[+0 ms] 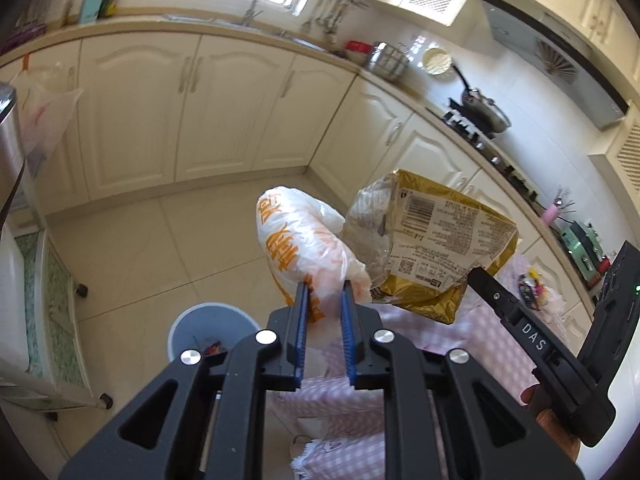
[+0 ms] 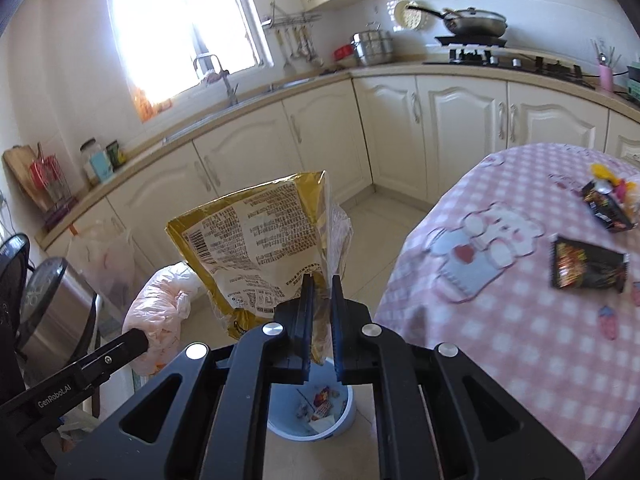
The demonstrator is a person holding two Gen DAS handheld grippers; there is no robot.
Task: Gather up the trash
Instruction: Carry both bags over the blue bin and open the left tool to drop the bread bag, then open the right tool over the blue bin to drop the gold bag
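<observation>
Above one blue bin, the left gripper clamps one white bag; the right gripper clamps one gold packet. Two black wrappers lie near the pink checked tablecloth's far edge, in a cream kitchen.

There are two grippers: the left gripper and the right gripper. Each one holds one bag. That makes two bags up in the air: one white plastic bag with orange writing and one gold snack bag. One blue trash bin sits on the floor, near. One pink table is on the right. Two black wrappers lie on it. One pan sits far off on the stove.
</observation>
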